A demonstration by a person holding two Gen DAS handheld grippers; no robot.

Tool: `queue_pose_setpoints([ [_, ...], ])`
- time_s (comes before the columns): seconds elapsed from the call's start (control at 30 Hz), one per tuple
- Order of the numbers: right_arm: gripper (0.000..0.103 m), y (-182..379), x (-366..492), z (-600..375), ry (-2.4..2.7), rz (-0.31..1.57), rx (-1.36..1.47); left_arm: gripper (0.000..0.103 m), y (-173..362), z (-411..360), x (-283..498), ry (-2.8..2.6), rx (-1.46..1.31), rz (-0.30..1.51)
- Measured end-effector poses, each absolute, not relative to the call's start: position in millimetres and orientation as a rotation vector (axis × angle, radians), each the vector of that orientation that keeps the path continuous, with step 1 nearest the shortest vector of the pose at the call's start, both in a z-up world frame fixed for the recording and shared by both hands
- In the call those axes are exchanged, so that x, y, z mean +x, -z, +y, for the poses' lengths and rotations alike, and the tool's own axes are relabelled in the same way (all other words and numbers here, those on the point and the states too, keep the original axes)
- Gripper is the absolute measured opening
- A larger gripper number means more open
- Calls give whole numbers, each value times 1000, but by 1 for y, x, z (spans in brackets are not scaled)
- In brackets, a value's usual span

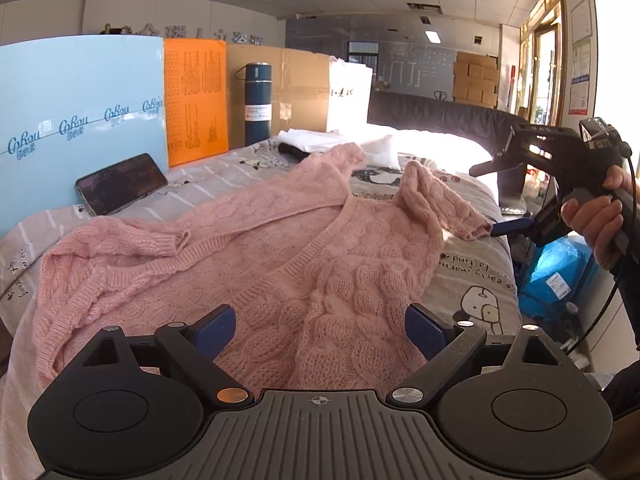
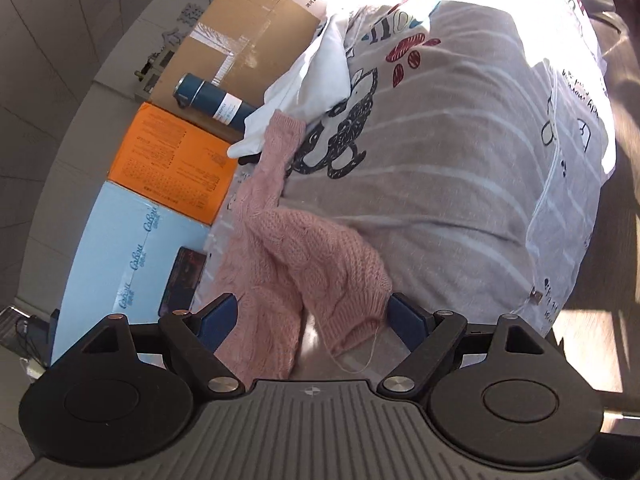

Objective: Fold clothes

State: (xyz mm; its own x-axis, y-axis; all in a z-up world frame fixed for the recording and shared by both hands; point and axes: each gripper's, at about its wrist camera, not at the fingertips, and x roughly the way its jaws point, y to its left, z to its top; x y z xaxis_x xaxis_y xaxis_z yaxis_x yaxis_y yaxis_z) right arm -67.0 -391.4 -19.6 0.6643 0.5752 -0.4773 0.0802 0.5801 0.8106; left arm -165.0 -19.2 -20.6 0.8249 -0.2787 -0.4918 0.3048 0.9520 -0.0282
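A: Where is the pink sweater [image 1: 256, 256] now?

B: It lies spread on the grey printed bedcover [image 1: 472, 276], directly in front of the left gripper [image 1: 320, 330]. One sleeve [image 1: 132, 240] is bent over the body on the left of this gripper; the other sleeve [image 1: 436, 204] goes out ahead and to the right.

A: And the grippers?

B: The left gripper has its jaws wide apart and holds nothing; it hovers over the near part of the sweater. The right gripper [image 2: 312, 316] also stands wide. The sleeve cuff [image 2: 352, 320] sits between its blue pads [image 2: 404, 320], maybe touching the right one, but the jaws are not closed on it. A loose thread [image 2: 360, 360] hangs from the cuff.

A: So which step is this?

B: I judge it is an early step: taking the right sleeve in order to fold it across the body. The body is not yet folded.

A: What does the next move need?

B: I think the right gripper must close firmly on the cuff, then lift it and carry it to the left, over the chest. The knit is soft and stretchy, so a shallow grip could slip.
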Motion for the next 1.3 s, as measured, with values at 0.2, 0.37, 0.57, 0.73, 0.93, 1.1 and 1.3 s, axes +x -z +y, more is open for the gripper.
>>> queue_pose_setpoints([
  [0.2, 79, 19, -62, -374, -209, 818, 867, 94, 24, -19, -163, 311, 46, 527],
  [0.37, 10, 18, -58, -352, -59, 717, 602, 94, 26, -19, -163, 313, 44, 535],
  [0.57, 9, -15, -37, -356, 129, 360, 192, 94, 28, -17, -161, 320, 28, 551],
  [0.73, 30, -18, 4, -356, 208, 325, -10, 94, 29, -15, -159, 317, 21, 569],
  [0.93, 49, -17, 1, -365, 307, 326, 43, 94, 28, -14, -160, 330, 7, 564],
  [1.1, 50, -21, -35, -348, -95, 401, 217, 94, 14, 1, -169, 342, -57, 472],
  [1.3, 66, -16, -72, -282, -663, 542, 277, 94, -1, 40, -177, 87, -58, 393],
])
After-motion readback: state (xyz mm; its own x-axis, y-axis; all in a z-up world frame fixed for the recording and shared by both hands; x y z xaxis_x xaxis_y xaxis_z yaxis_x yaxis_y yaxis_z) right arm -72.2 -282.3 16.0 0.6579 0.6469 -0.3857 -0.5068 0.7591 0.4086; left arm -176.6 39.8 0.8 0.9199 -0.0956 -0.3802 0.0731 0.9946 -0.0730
